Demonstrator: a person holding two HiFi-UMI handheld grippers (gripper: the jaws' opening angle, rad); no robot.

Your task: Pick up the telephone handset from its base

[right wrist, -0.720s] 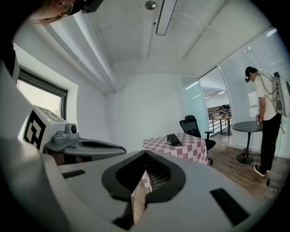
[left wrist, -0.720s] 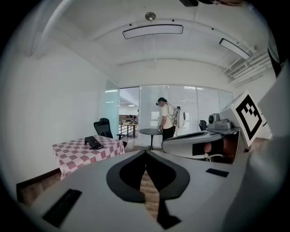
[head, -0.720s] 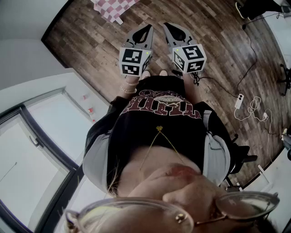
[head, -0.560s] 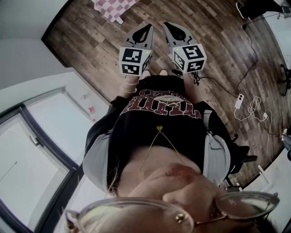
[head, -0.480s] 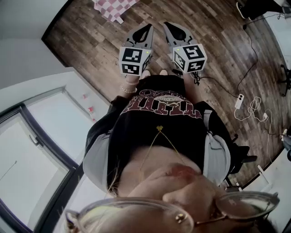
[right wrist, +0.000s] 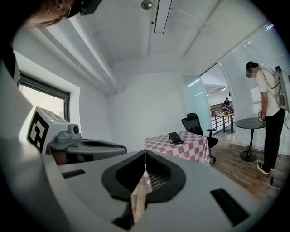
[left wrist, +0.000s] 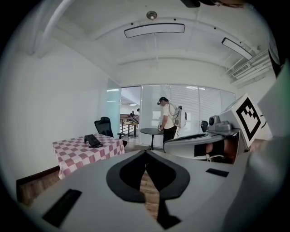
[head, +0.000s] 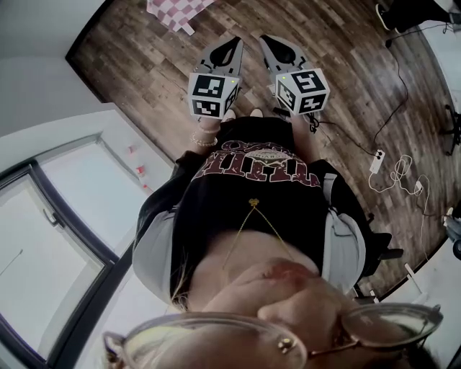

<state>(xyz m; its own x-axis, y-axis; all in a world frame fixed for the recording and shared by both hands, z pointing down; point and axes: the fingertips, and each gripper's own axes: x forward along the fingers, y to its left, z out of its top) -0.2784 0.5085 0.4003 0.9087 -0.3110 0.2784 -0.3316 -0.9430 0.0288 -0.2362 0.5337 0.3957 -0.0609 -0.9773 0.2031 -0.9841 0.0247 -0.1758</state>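
I am standing on the wooden floor [head: 144, 65], well apart from the checkered table [left wrist: 79, 153]. I am holding the left gripper [left wrist: 146, 153] and right gripper [right wrist: 145, 153] side by side, jaws pressed together, gripping nothing. The telephone [left wrist: 93, 141] is lying on that table.

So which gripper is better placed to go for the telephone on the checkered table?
Left, marginally: the head view shows the checkered table ahead and leftward, nearer the left gripper than the right gripper. Both tongs are shut and far from the telephone.
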